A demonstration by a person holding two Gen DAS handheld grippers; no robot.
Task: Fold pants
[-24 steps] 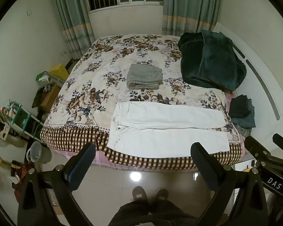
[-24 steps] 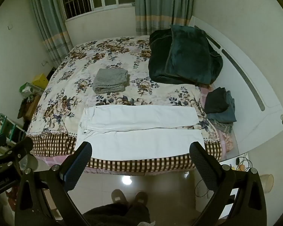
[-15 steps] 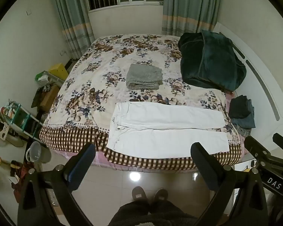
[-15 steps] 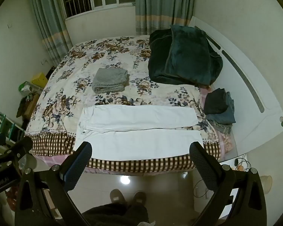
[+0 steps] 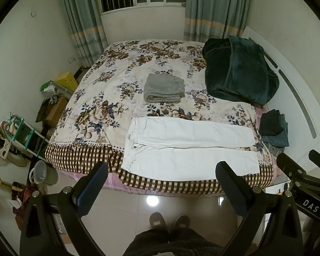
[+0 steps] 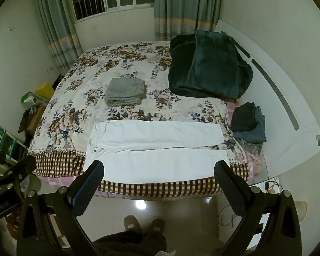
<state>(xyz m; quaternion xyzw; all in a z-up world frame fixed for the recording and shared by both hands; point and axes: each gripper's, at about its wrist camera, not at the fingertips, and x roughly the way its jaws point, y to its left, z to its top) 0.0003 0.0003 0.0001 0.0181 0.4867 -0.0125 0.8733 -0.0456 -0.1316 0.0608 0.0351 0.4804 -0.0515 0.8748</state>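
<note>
White pants (image 5: 189,147) lie flat across the near edge of the floral bed (image 5: 108,98), waist to the left, both legs running right side by side. They also show in the right wrist view (image 6: 155,149). My left gripper (image 5: 162,172) is open and empty, held high above the floor in front of the bed. My right gripper (image 6: 159,171) is also open and empty, at about the same height and distance from the pants.
A folded grey towel (image 5: 164,88) lies mid-bed. A dark green blanket (image 5: 239,70) is heaped at the right by the white headboard (image 5: 296,98). Dark folded clothes (image 5: 274,128) sit at the bed's right edge. Clutter and a bucket (image 5: 39,171) stand on the floor at left. The person's slippers (image 5: 169,220) are below.
Both views have shifted very slightly; the bed and pants sit marginally higher in frame. Nothing on the bed has moved and both grippers stay open.
</note>
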